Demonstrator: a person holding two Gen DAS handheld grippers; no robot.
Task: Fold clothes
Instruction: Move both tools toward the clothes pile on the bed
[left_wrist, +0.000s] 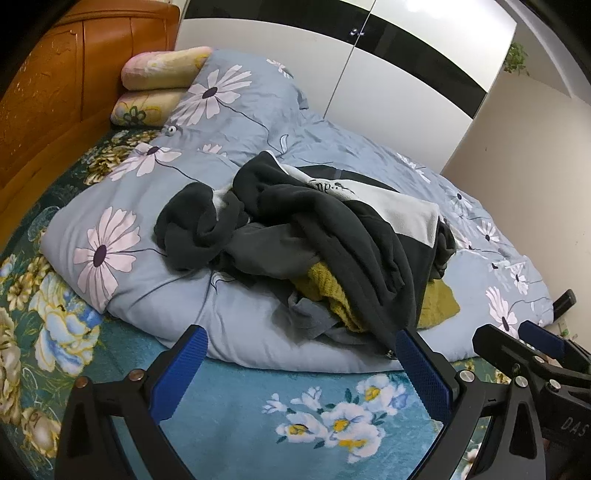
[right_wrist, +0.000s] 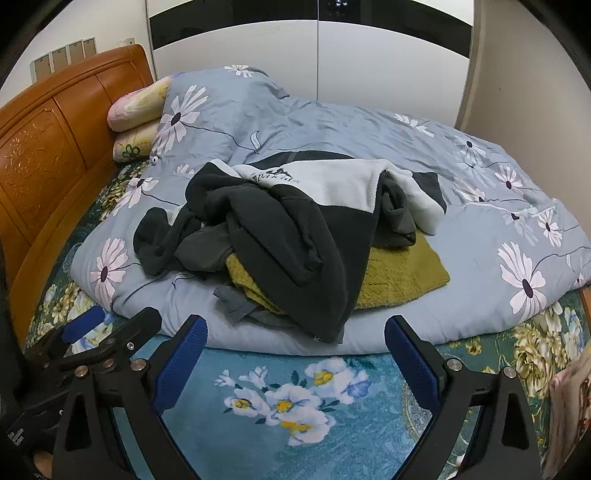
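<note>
Fingers (left_wrist: 424, 373) of both grippers are spread wide and empty; the clothes pile (right_wrist: 295, 236) lies ahead, its dark hem nearer the right gripper (right_wrist: 295, 365)

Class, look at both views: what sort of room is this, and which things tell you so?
Most likely a bedroom: a bed with a carved wooden headboard, stacked pillows and a floral duvet, beside a tall wardrobe.

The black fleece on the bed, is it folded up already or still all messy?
Still messy. The black fleece lies crumpled in twisted folds on the pile, draped over a mustard towel.
</note>
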